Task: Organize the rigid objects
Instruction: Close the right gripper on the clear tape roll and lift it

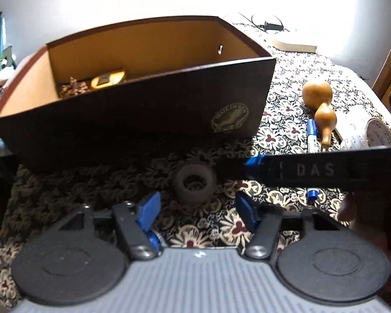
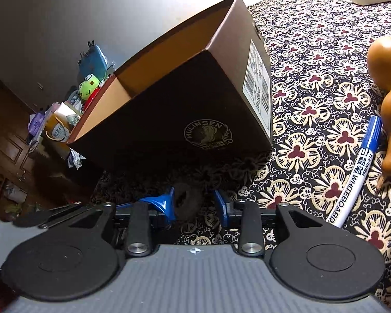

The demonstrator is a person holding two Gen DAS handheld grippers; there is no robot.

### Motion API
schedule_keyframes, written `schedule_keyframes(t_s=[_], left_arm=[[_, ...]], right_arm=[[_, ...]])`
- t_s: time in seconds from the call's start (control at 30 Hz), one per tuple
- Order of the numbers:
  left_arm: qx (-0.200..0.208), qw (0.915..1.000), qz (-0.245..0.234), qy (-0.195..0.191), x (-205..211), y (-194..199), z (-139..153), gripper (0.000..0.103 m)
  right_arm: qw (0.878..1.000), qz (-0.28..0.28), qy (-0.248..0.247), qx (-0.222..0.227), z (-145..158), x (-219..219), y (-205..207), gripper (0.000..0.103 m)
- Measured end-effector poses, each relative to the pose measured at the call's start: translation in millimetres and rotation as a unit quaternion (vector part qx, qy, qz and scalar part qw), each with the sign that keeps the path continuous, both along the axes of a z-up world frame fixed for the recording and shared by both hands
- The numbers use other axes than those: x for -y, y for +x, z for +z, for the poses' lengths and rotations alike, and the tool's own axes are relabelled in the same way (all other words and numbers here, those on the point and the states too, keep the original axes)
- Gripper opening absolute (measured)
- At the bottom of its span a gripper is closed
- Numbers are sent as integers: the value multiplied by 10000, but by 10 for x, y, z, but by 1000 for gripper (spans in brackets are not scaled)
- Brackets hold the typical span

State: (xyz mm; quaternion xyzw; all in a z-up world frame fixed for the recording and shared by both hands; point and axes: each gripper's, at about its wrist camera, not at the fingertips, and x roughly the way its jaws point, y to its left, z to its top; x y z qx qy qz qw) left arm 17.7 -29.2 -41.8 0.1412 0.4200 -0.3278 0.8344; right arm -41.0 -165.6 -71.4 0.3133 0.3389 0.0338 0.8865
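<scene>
Toy tyre near box, both tools spread

The cardboard box is matt: dark brown outside, plain tan inside, with a glossy paper label on its end. The small tyre looks like dull ribbed rubber. At 2 o'clock the gourd is smooth and polished. The whiteboard marker is shiny plastic. A printed floral cloth lies under everything.
</scene>
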Motion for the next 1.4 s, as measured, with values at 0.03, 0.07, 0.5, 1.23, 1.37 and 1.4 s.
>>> schedule_keyframes(t_s=[0.03,0.07,0.5,1.23,1.37,1.4], left_arm=[[-17,10000,-9,1,19,27,-36,59],[-34,10000,6,15,32,57,-76,59],[183,9998,-18,66,48,221,-259,56],[435,9987,-243,133,235,67,-269,36],[338,9990,-296,69,245,0,-260,36],[325,9989,-324,58,248,-23,-247,36]], right_arm=[[10000,21,-36,-6,-5,-4,14,17],[10000,54,-60,-6,-9,-9,34,16],[9993,268,-239,-121,-43,-73,244,13],[9982,400,-385,-210,-55,-55,235,0],[9981,370,-394,-289,-22,-30,128,0],[9981,359,-395,-305,-4,-22,98,0]])
